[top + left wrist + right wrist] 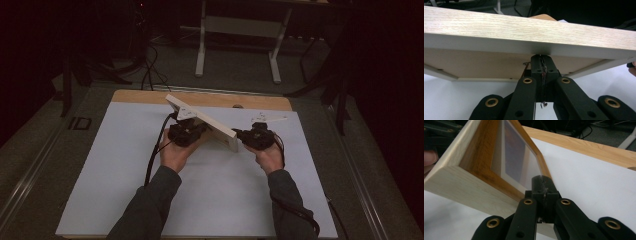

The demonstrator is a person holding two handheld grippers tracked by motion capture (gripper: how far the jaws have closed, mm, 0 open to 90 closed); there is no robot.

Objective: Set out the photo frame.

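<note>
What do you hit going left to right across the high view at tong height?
Bare white table surface → left tongs, shut, in the left hand → wooden picture frame, tilted up off the table → right tongs, shut, in the right hand.

Closed tongs (541, 65) touching wooden frame (524, 30), white table (461, 95)

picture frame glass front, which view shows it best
The right gripper view: the picture frame shows its glass, mat and inner wood border up close. The left gripper view shows its back panel and top edge; the high view shows just a pale tilted edge.
</note>
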